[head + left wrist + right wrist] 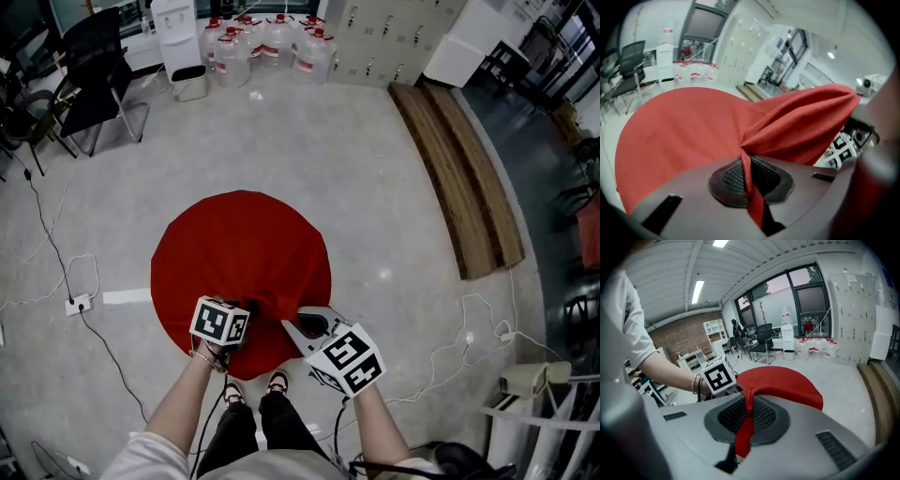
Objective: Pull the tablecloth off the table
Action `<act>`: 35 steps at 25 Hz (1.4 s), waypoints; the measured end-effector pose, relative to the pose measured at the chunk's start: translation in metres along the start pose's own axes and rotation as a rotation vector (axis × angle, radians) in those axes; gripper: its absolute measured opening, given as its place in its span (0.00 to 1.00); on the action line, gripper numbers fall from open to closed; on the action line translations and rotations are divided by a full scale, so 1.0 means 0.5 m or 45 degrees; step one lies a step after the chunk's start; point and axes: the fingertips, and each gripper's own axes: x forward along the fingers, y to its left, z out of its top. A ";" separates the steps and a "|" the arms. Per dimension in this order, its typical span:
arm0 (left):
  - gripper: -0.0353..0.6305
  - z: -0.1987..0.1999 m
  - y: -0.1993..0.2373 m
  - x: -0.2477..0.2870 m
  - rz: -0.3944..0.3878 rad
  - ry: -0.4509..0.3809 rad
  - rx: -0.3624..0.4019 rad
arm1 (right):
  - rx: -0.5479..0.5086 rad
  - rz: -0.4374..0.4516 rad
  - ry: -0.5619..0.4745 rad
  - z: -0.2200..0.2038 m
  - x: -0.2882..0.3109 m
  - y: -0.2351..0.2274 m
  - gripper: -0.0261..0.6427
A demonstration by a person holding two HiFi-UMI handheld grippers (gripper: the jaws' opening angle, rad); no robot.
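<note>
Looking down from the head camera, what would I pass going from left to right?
White power strip → round red tablecloth → long brown wooden boards.

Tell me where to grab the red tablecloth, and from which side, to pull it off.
Pinch a bunched fold at its near side, coming from where the person stands. The tablecloth is round and smooth, so only a raised fold gives the jaws purchase. The left gripper and right gripper are shut on such folds there.
</note>
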 end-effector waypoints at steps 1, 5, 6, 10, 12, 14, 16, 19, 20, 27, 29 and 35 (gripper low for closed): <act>0.08 0.001 0.009 -0.018 0.019 -0.054 -0.087 | -0.001 -0.008 0.009 -0.003 0.001 -0.004 0.08; 0.08 0.010 0.021 -0.084 0.078 -0.224 -0.264 | 0.004 -0.060 0.049 -0.019 0.000 -0.017 0.08; 0.08 0.011 0.018 -0.097 0.096 -0.245 -0.266 | 0.020 -0.072 0.056 -0.022 0.001 -0.019 0.08; 0.08 0.027 0.007 -0.141 0.162 -0.305 -0.239 | 0.031 -0.113 0.130 -0.042 0.013 -0.018 0.08; 0.08 0.032 0.003 -0.158 0.168 -0.320 -0.247 | 0.014 -0.137 0.176 -0.060 0.022 -0.012 0.08; 0.08 0.031 -0.002 -0.173 0.158 -0.330 -0.258 | 0.019 -0.154 0.193 -0.074 0.030 -0.004 0.08; 0.08 0.030 -0.012 -0.188 0.143 -0.348 -0.259 | 0.045 -0.168 0.189 -0.081 0.034 0.004 0.08; 0.08 0.031 -0.030 -0.210 0.137 -0.375 -0.239 | 0.070 -0.193 0.183 -0.080 0.033 0.011 0.08; 0.08 0.031 -0.034 -0.216 0.137 -0.380 -0.238 | 0.073 -0.201 0.183 -0.079 0.031 0.012 0.08; 0.08 0.042 -0.058 -0.253 0.113 -0.441 -0.269 | 0.086 -0.260 0.172 -0.070 0.015 0.018 0.08; 0.08 0.048 -0.063 -0.267 0.111 -0.459 -0.271 | 0.096 -0.277 0.170 -0.066 0.010 0.019 0.08; 0.08 0.061 -0.086 -0.305 0.108 -0.499 -0.238 | 0.123 -0.331 0.155 -0.058 -0.007 0.016 0.08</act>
